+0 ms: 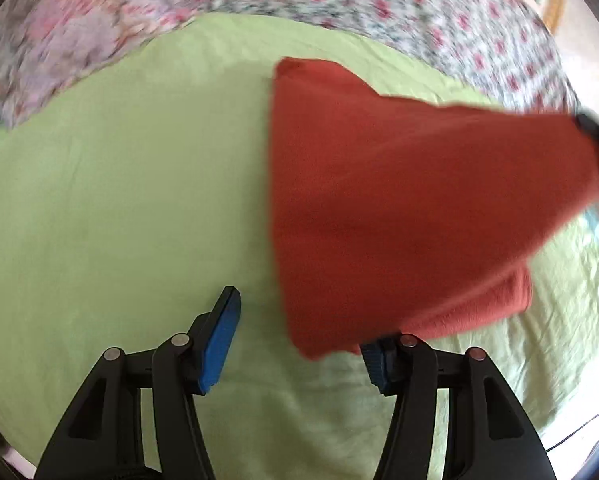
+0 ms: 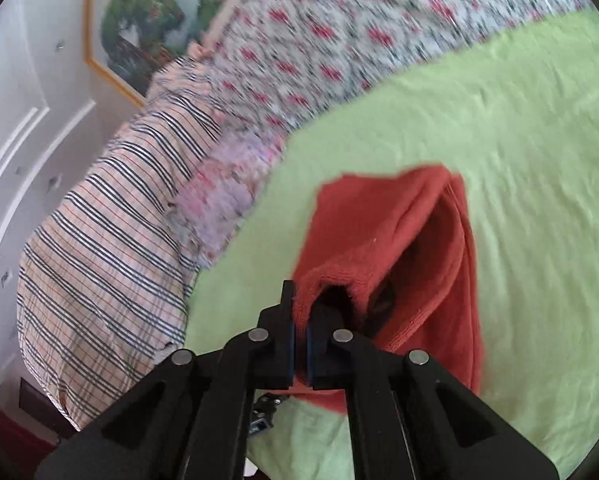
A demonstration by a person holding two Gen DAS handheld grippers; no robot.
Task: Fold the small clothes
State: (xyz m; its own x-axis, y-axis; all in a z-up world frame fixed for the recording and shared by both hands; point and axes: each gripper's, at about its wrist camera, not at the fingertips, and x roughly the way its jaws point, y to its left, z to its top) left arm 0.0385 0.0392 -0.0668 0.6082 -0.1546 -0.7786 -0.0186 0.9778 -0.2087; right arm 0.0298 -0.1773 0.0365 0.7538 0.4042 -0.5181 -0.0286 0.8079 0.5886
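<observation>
Nearby, striped shirt (image 2: pixel 111 240); right gripper (image 2: pixel 299 320) fingers tight on red cloth (image 2: pixel 399 248), left gripper (image 1: pixel 295 332) fingers wide.

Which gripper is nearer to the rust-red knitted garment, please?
Right. The right gripper is shut on the rust-red knitted garment; the left gripper is open beside its lower corner.

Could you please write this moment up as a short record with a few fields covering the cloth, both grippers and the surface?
item: red cloth, partly lifted, held at one edge
surface: green sheet on a bed
left gripper: open, beside the cloth's near corner, holding nothing
right gripper: shut on the cloth's edge
nearby: floral bedspread, striped fabric, framed painting
image quality: some motion blur
</observation>
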